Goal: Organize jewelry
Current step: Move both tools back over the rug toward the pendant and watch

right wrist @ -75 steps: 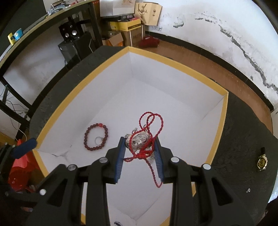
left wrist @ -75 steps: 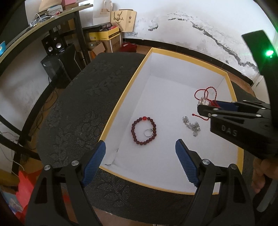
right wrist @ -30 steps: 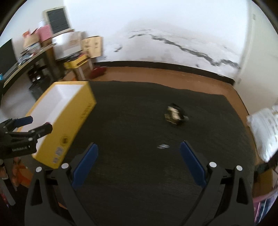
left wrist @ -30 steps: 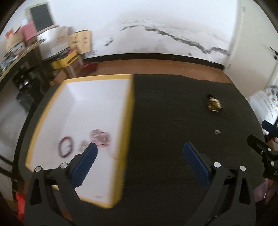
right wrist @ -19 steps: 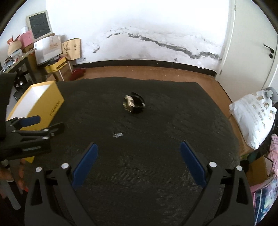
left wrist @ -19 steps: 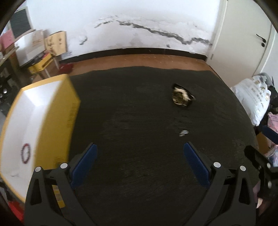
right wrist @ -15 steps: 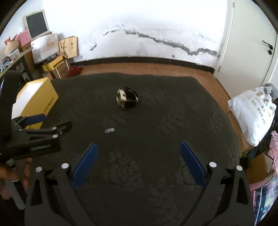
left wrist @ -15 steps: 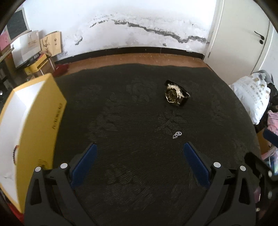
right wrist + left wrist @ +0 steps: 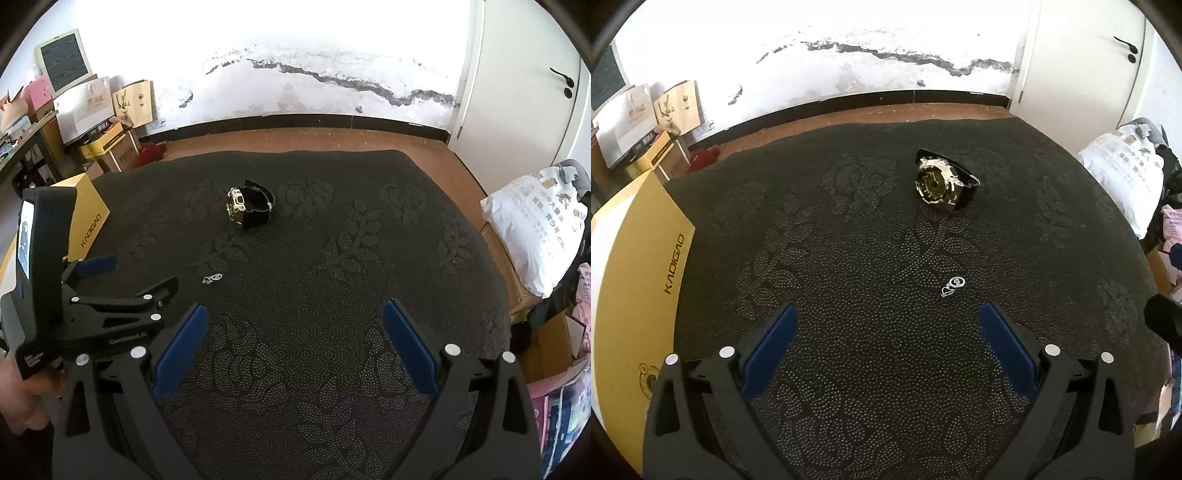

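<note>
A gold-faced watch [image 9: 938, 184] with a black strap lies on the dark patterned tabletop [image 9: 849, 240], toward its far side. A small silver charm [image 9: 953, 286] lies nearer the cameras, well apart from the watch. In the right wrist view the same watch [image 9: 249, 208] sits left of centre and the charm [image 9: 212, 277] lies below it, just past the tip of the left tool [image 9: 122, 277]. The yellow box [image 9: 639, 295] stands at the left edge of the tabletop, its side printed KADIGAO, its white inside barely showing.

The left tool [image 9: 884, 347] is spread wide and empty, blue pads apart over bare cloth, the charm just ahead, nearer the right pad. The right tool [image 9: 293, 347] is likewise wide apart and holds nothing. A hand [image 9: 18, 398] grips the left tool's body at the lower left of the right wrist view
</note>
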`<state>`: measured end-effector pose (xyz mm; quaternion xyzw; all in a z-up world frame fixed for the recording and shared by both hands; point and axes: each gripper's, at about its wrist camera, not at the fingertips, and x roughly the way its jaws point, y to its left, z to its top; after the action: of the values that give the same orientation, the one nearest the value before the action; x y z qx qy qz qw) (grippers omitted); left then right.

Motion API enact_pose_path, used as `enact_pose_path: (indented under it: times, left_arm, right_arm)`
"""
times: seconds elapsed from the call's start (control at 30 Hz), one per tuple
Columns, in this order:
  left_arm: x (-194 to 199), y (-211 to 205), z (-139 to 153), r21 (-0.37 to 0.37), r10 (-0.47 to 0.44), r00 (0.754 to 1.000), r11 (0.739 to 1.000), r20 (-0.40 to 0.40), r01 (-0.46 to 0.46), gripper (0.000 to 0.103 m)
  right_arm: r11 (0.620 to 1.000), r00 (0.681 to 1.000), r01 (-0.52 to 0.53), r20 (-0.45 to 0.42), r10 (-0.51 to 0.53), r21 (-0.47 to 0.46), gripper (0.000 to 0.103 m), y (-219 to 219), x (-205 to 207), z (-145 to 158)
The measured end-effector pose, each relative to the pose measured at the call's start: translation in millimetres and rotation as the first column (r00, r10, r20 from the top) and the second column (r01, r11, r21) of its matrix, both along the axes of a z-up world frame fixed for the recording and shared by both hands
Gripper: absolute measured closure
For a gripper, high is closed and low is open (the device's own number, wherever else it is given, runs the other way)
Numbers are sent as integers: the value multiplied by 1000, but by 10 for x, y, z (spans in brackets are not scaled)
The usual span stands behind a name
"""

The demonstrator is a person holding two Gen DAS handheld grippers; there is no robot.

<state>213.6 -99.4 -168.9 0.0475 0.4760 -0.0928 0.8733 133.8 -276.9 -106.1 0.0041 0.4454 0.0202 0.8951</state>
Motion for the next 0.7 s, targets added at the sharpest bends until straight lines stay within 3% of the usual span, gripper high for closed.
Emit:
enact_pose_path:
  times: [0.3,0.57,0.7]
  left_arm:
    - [25,-57,-119,28,-85,996,996,17,84,6]
    - [134,-148,-441,-51,-197,980,980,-31,195,7]
    - [170,-280,-567,-33,-247,969,969,-23,247,7]
  right_arm:
    - [1000,1000,1,-14,-1,-11,11,-9,20,-51]
    - [1000,1000,22,-13,-22,-9,11,-80,50,-77]
    - [1000,999,31,-8,-31,-3,11,-118,74,-63]
